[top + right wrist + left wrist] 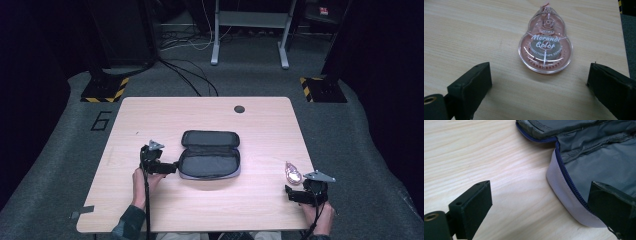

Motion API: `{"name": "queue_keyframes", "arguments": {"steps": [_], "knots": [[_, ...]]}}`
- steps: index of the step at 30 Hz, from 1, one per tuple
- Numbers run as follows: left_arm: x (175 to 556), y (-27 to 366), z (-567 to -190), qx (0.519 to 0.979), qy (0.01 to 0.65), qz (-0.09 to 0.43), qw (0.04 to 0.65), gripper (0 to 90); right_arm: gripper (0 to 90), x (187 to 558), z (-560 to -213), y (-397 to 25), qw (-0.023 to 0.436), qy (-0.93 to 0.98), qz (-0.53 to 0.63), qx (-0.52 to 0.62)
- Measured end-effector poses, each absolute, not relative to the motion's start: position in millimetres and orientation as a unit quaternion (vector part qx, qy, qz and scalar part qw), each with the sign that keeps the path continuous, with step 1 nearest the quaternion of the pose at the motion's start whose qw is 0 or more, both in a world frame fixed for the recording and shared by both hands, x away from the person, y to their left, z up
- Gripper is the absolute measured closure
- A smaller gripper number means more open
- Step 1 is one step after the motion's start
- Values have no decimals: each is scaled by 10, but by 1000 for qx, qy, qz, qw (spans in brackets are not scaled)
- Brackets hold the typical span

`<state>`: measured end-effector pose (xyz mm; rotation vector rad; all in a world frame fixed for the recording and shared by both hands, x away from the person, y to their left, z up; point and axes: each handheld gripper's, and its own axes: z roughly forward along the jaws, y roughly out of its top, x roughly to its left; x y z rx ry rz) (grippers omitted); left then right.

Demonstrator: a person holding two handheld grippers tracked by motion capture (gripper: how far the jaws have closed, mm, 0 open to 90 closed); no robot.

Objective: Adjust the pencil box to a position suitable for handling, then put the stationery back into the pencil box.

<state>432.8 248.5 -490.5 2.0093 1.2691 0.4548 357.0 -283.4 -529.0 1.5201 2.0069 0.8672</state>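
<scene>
We see one pouch lying unzipped, nothing visible inside, and one correction tape on the surface. Our left tool is spread at its rim; our right tool is spread near the tape

Open pouch lies mid-table, correction tape to its right.

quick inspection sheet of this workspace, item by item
surface: light wooden table, round grommet hole near far edge
job's things: grey zip pouch lying open mid-table; pink correction tape near the right edge, flat on the wood
clutter: nothing seen
grippers: left gripper open, one jaw over the pouch's rim; right gripper open, just short of the tape
cables: black cable trails from left gripper; loose cables on floor beyond table
surroundings: grey carpet, hazard-striped stand bases, metal frame
</scene>
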Motion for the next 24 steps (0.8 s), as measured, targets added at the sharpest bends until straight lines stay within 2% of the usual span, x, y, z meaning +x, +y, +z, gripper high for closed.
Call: {"name": "queue_keyframes", "arguments": {"steps": [8,15,24], "knots": [[4232,2536,-4783,755,492,194,388,7,50,3571,-5290,-2835,236,733,316,555],[4118,2608,-4710,758,488,198,385,5,50,3571,-5290,-2835,236,732,316,555],[3902,2824,-4894,757,505,199,363,0,50,3571,-5291,-2834,236,732,317,555]]}}
